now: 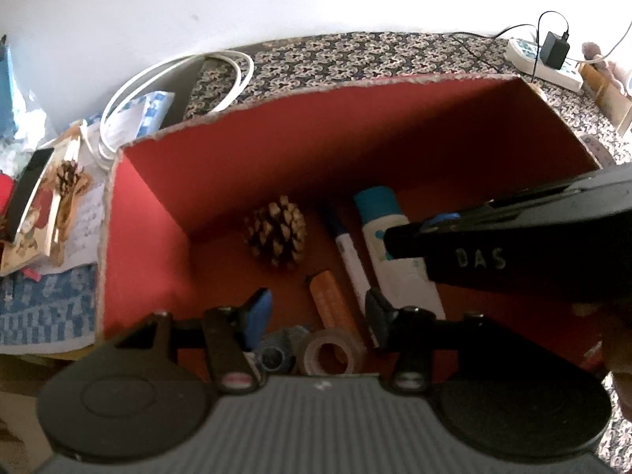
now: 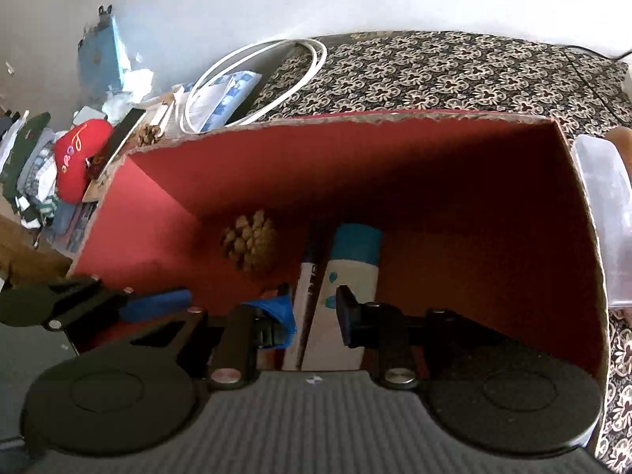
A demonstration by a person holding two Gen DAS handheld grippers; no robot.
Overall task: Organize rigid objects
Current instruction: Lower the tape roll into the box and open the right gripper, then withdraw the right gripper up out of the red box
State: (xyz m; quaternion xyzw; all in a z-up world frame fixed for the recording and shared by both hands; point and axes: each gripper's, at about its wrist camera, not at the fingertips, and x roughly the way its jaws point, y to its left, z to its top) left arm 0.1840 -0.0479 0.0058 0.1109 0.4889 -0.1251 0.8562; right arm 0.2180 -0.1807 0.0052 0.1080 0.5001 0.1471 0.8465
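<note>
**Both tongs held spread over the red-lined box**

A cardboard box [image 1: 245,166] with a red lining and a ragged cut rim is being shown from above by both wrist cameras, resting on a desk covered with a floral patterned cloth [image 1: 355,55]. Inside it, several rigid objects are being kept together on the floor of the box: a pine cone [image 1: 275,230] near the far left corner, a marker pen [image 1: 349,252] with a dark cap beside it, and a white bottle with a blue cap [image 1: 389,245] lying just beside the marker. Nearer the camera, an orange stick-shaped item [image 1: 330,300], a roll of clear tape [image 1: 330,355] and a small blue roll [image 1: 274,355] are being seen.

The left tongs [image 1: 318,310] are being held spread above the near end of the box, with nothing between the fingers. The right tongs [image 2: 314,314] are likewise being held spread, positioned over the marker and the bottle without being closed on either. In the left view the right tongs are being seen entering from the right, above the bottle.

Outside the box, a coiled white cable [image 1: 173,91] is lying at the left rear, a red cap [image 2: 77,158] is lying among clutter at the left, and a power strip with a black adapter [image 1: 553,51] is sitting at the far right. A clear plastic container [image 2: 604,213] is standing just beside the right wall of the box.
</note>
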